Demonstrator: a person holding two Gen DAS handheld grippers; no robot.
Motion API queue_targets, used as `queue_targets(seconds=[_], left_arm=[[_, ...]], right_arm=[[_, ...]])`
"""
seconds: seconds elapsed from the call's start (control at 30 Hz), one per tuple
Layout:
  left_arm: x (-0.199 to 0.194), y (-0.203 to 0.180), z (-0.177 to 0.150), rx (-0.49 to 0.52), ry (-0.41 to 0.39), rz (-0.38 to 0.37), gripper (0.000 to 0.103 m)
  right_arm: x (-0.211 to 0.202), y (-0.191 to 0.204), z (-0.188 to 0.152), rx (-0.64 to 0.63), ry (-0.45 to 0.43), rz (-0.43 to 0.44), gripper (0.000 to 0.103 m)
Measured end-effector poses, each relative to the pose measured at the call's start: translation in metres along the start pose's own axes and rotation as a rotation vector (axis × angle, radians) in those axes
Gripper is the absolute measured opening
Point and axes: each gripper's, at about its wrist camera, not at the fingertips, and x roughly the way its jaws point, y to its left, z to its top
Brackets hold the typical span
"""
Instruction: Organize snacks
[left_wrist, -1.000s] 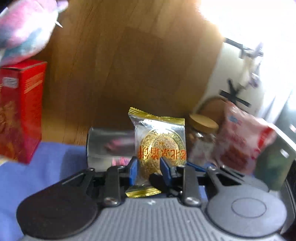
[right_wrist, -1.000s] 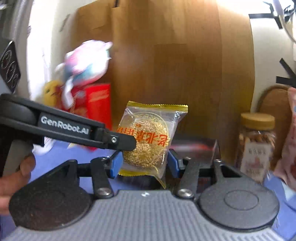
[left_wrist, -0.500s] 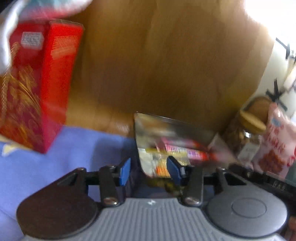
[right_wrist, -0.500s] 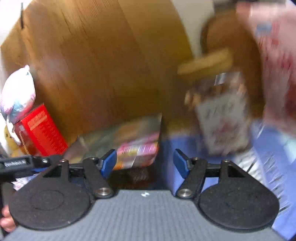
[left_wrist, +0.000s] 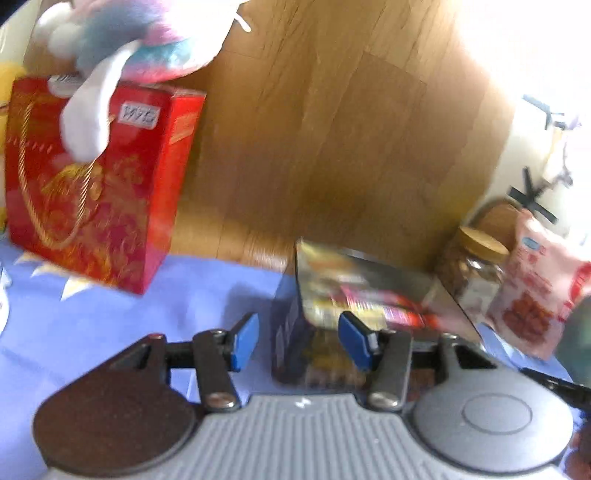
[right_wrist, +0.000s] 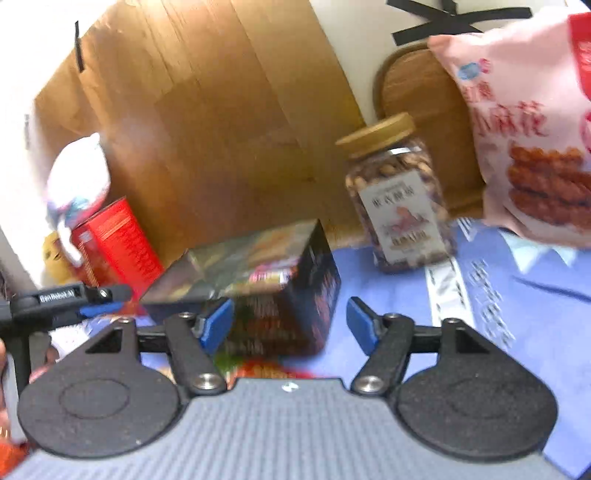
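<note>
Blur is smearing the dark box (left_wrist: 354, 295) in my left camera, so I am not reading its print. My left gripper (left_wrist: 299, 341) is hanging open with nothing between its blue pads (left_wrist: 245, 341). I am counting one red box (left_wrist: 92, 192) with one soft toy (left_wrist: 140, 40) sitting on top, one jar (left_wrist: 476, 266) and one pink snack bag (left_wrist: 535, 280), cut off at the right edge.

Right camera next. My right gripper (right_wrist: 290, 325) is also gaping open and empty, just before that same dark box (right_wrist: 266, 280) on the blue cloth (right_wrist: 480, 295). One jar (right_wrist: 399, 199) is standing beside one pink bag (right_wrist: 528, 122). Something red under the gripper is hiding too much to name.
</note>
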Motion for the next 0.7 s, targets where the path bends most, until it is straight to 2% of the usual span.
queue_targets(seconds=[0.1, 0.17, 0.23, 0.27, 0.33, 0.4, 0.5, 0.6, 0.7], left_arm=[[-0.01, 0.004, -0.021, 0.005, 0.078, -0.046, 0.049], [-0.012, 0.003, -0.032, -0.016, 0.124, -0.082, 0.049], [-0.009, -0.003, -0.038, -0.04, 0.165, -0.135, 0.046], [-0.009, -0.008, -0.039, -0.044, 0.178, -0.163, 0.046], [-0.01, -0.022, -0.035, -0.018, 0.184, -0.215, 0.044], [-0.01, -0.038, -0.033, 0.029, 0.181, -0.231, 0.041], [-0.009, -0.057, -0.036, 0.072, 0.196, -0.255, 0.041], [-0.007, -0.075, -0.046, 0.103, 0.221, -0.28, 0.041], [-0.003, -0.087, -0.054, 0.13, 0.251, -0.245, 0.041]], right_arm=[[0.001, 0.001, -0.011, -0.036, 0.081, 0.019, 0.056], [0.008, -0.002, -0.015, -0.02, 0.123, 0.009, 0.056], [0.02, -0.013, -0.018, 0.069, 0.176, -0.001, 0.047], [0.022, -0.019, -0.022, 0.133, 0.2, 0.005, 0.038], [0.019, -0.03, -0.027, 0.241, 0.207, 0.046, 0.031], [0.008, -0.033, -0.031, 0.268, 0.189, 0.055, 0.03], [-0.022, -0.022, -0.037, 0.201, 0.133, 0.086, 0.032], [-0.041, -0.002, -0.047, 0.062, 0.104, 0.094, 0.037], [-0.046, 0.029, -0.061, -0.122, 0.114, 0.057, 0.037]])
